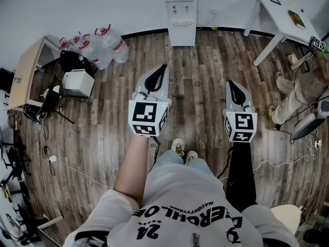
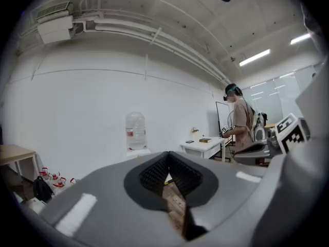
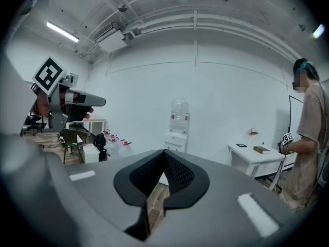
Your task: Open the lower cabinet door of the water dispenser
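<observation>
The white water dispenser stands against the far wall, and its lower cabinet door looks closed. Both grippers are held out over the wood floor, well short of it. My left gripper is shut with nothing in it, and my right gripper is also shut and empty. In the left gripper view the closed jaws point toward the dispenser's bottle. The right gripper view has its closed jaws just below the dispenser, hiding its lower part.
Several water jugs sit left of the dispenser, near a black bag and a white box. A wooden desk stands far left, a white table at the back right. Another person is at the right. Cables lie on the floor.
</observation>
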Demonstrator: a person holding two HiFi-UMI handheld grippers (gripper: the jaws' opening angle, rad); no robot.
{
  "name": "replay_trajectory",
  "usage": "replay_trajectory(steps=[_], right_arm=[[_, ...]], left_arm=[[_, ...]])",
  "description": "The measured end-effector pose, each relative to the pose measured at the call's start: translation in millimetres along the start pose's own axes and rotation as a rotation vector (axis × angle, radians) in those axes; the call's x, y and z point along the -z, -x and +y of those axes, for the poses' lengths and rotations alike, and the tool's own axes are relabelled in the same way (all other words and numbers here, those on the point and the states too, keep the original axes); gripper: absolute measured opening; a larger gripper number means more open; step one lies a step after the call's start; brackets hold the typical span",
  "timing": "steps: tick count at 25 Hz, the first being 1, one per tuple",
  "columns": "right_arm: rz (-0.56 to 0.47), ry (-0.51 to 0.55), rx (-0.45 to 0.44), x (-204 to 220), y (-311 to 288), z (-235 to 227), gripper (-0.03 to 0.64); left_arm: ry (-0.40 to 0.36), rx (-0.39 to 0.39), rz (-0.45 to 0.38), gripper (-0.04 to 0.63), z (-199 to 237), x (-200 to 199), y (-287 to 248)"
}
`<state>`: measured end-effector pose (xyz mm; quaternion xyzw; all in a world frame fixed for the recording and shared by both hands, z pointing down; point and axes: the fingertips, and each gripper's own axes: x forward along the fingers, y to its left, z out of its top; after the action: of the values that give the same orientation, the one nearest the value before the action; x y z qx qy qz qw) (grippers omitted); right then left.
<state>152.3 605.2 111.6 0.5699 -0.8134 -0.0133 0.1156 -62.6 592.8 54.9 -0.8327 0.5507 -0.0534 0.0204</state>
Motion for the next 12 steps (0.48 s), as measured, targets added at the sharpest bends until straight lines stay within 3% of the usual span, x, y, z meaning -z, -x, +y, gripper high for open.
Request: replay_trajectory(steps=[12], right_arm=[[-0.008,-0.024,0.037,-33.5,-62.6,23.4,0.003]], left_arm=[[-0.068,0.026,-0.027,0.054,59.0,-12.5,-33.5]])
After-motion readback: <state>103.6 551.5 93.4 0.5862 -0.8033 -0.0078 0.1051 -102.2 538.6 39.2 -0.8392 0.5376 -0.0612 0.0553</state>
